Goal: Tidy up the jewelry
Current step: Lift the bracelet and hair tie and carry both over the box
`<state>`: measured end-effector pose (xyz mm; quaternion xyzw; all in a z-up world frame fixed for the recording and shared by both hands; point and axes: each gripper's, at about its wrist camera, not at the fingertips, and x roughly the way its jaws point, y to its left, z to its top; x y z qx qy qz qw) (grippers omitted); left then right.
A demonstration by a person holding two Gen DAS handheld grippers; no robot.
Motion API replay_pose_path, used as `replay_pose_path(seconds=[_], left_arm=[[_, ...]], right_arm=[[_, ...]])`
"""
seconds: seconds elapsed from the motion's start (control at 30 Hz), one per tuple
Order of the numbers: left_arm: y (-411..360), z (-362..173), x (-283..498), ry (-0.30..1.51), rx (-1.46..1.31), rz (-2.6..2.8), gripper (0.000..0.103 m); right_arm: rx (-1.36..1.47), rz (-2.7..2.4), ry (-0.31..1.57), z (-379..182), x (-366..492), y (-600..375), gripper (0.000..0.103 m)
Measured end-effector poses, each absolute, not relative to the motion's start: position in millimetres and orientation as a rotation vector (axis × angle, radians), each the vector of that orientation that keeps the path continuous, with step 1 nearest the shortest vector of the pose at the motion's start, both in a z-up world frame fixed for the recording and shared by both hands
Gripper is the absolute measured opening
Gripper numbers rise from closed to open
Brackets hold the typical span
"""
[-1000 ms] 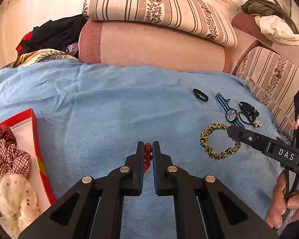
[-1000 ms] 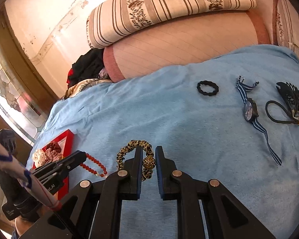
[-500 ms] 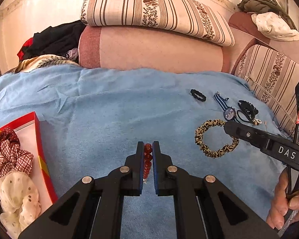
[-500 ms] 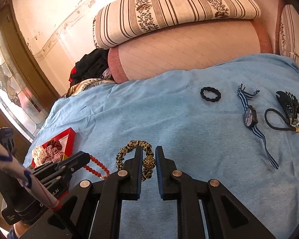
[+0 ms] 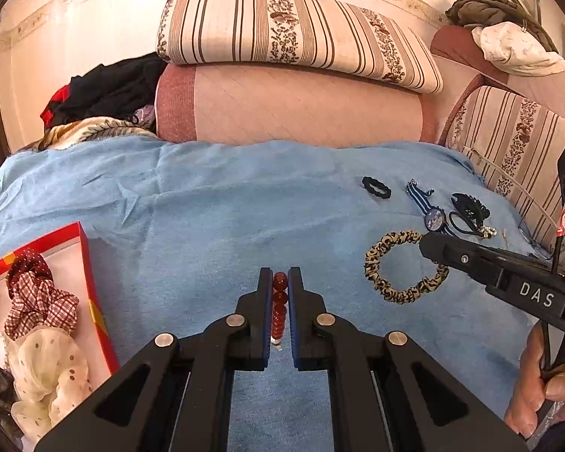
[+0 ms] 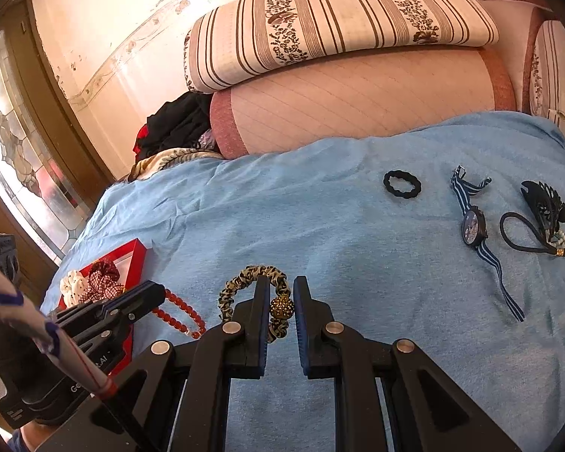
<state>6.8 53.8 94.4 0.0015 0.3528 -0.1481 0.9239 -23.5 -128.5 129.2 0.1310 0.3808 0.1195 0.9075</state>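
My left gripper (image 5: 280, 277) is shut on a red bead bracelet (image 5: 278, 303), whose loop hangs out in the right wrist view (image 6: 179, 314), above the blue blanket (image 5: 214, 218). My right gripper (image 6: 281, 290) is shut on the gold bead of a leopard-print scrunchie (image 6: 245, 282), also in the left wrist view (image 5: 391, 290). A red-rimmed box (image 5: 88, 263) at the left holds a checked scrunchie (image 5: 37, 301) and a cream dotted one (image 5: 49, 373). A black hair tie (image 6: 402, 184), a blue striped watch (image 6: 474, 226) and a black clip with cord and pearls (image 6: 544, 211) lie far right.
Striped and pink cushions (image 5: 290, 105) line the back of the bed. A heap of dark clothes (image 5: 109, 90) lies at the back left. A striped cushion (image 5: 516, 158) stands at the right. A stained-glass window (image 6: 22, 173) is at the left.
Both grippers have risen a little with their loads. The box has slid lower and left in the left wrist view; both grips are unchanged.
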Motion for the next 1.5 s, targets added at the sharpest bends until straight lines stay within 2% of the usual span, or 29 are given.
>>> replay_pose_path(seconds=[0.53, 0.87, 1.5], left_arm=[[63.1, 117.2, -9.2, 0.653, 0.018, -0.297, 0.007], [76.5, 128.9, -16.5, 0.62, 0.006, -0.291, 0.007], [130.8, 154.2, -31.9, 0.547, -0.048, -0.225, 0.007]], right_arm=[[0.239, 0.228, 0.75, 144.9, -46.8, -102.6, 0.013], [0.282, 0.198, 0.792, 143.3, -55.4, -100.3, 0.013], [0.187, 0.254, 0.769, 174.5, -57.7, -41.2, 0.013]])
